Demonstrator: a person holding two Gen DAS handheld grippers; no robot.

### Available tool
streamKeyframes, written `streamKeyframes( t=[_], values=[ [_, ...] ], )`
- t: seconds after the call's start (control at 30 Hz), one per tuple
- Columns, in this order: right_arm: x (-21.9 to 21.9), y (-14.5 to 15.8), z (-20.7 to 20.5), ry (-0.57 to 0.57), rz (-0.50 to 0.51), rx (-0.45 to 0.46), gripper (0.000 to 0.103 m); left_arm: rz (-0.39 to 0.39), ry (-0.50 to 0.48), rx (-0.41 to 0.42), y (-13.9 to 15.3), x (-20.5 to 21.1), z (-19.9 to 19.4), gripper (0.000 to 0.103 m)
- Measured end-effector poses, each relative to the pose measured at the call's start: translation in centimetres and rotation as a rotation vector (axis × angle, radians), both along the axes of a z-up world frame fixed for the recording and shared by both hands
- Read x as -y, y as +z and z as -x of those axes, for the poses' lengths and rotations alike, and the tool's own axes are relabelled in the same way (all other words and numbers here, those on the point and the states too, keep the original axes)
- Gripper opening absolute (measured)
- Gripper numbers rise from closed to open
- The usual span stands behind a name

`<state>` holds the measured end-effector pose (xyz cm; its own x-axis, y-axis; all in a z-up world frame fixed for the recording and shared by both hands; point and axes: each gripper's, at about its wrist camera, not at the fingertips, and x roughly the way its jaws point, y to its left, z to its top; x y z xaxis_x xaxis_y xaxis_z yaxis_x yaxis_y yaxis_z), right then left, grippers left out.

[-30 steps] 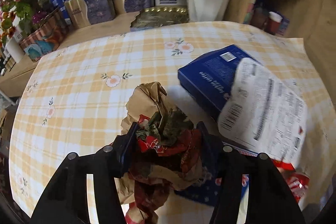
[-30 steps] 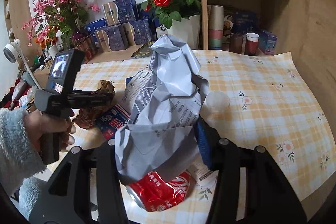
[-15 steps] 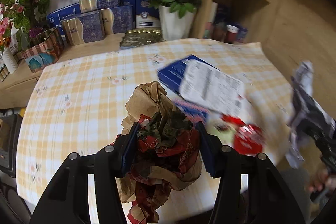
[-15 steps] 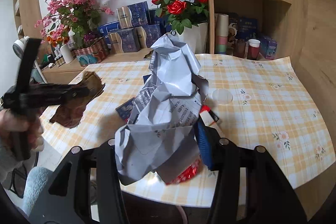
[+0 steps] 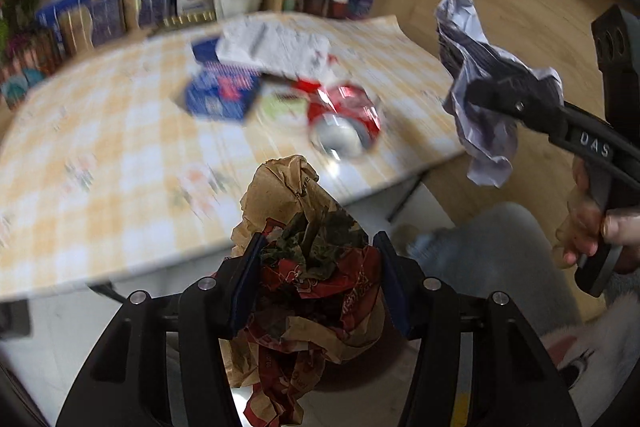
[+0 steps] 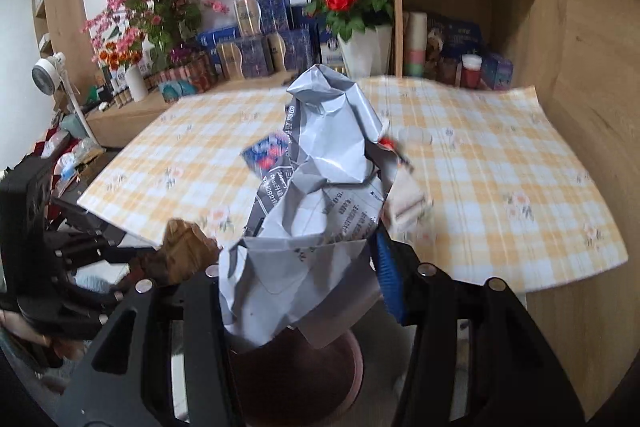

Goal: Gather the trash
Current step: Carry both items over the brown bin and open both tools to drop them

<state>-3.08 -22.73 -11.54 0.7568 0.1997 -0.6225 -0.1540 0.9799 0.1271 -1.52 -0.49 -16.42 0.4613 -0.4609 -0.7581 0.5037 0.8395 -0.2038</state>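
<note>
Gripping crumpled grey paper point(image 6: 320, 195), the right tongs point(image 6: 304, 267) hang directly above a dark red bin point(image 6: 296, 375), off the surface point(image 6: 500, 155) edge. Left tongs point(image 5: 316, 283) clench a brown paper wad point(image 5: 296, 227), beside them, also nearing the bin.

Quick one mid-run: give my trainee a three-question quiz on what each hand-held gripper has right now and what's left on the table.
1. What does the left hand-held gripper hold?
2. True or false: the right hand-held gripper is empty.
3. Which stays on the table: A) crushed red can, B) banana peel?

Key:
1. Crumpled brown and red paper wrapper.
2. False; it grips crumpled grey printed paper.
3. A.
</note>
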Motion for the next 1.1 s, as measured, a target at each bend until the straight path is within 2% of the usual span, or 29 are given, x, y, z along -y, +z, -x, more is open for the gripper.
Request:
streamKeyframes(
  t=[0.13, 0.3, 0.5, 0.6, 0.7, 0.73, 0.8, 0.9, 0.97, 1.0, 1.1],
  values=[
    [0.8, -1.5, 1.2, -0.015, -0.043, -0.052, 0.051, -0.024, 0.001, -0.078, -3.7, 0.9, 0.7, 0.054],
    [1.3, -2.8, 2.6, -0.028, -0.023, -0.065, 0.051, -0.04, 0.022, -0.15, -6.5, 1.7, -0.2, 0.054],
    [2.2, -5.1, 3.2, -0.055, -0.059, -0.146, 0.051, -0.077, 0.011, -0.148, -9.2, 3.1, -0.5, 0.055],
    [2.2, -5.5, 3.4, -0.051, -0.051, -0.159, 0.051, -0.07, -0.005, -0.18, -10.7, 3.6, -0.2, 0.055],
    [2.1, -5.8, 3.5, -0.051, -0.045, -0.169, 0.051, -0.094, -0.02, -0.175, -11.5, 4.2, 0.0, 0.059],
    [2.0, -6.0, 3.5, -0.052, -0.047, -0.174, 0.051, -0.091, -0.02, -0.166, -11.5, 4.2, -0.1, 0.063],
    [1.9, -6.4, 3.4, -0.056, -0.05, -0.175, 0.051, -0.075, 0.01, -0.126, -10.7, 3.7, -0.1, 0.085],
    [1.5, -6.9, 3.4, -0.066, -0.028, -0.17, 0.051, -0.059, 0.066, -0.067, -9.3, 2.7, 0.1, 0.091],
    [-0.1, -7.4, 3.6, -0.041, 0.109, -0.131, 0.052, -0.048, 0.121, -0.031, -8.0, 1.2, 0.1, 0.094],
    [-0.7, -7.7, 3.8, -0.021, 0.147, -0.121, 0.052, -0.047, 0.14, -0.015, -7.5, 0.7, 0.2, 0.095],
    [-1.9, -8.5, 3.7, 0.039, 0.158, -0.129, 0.052, -0.074, 0.215, 0.064, -5.0, -1.0, 0.8, 0.097]
  ],
)
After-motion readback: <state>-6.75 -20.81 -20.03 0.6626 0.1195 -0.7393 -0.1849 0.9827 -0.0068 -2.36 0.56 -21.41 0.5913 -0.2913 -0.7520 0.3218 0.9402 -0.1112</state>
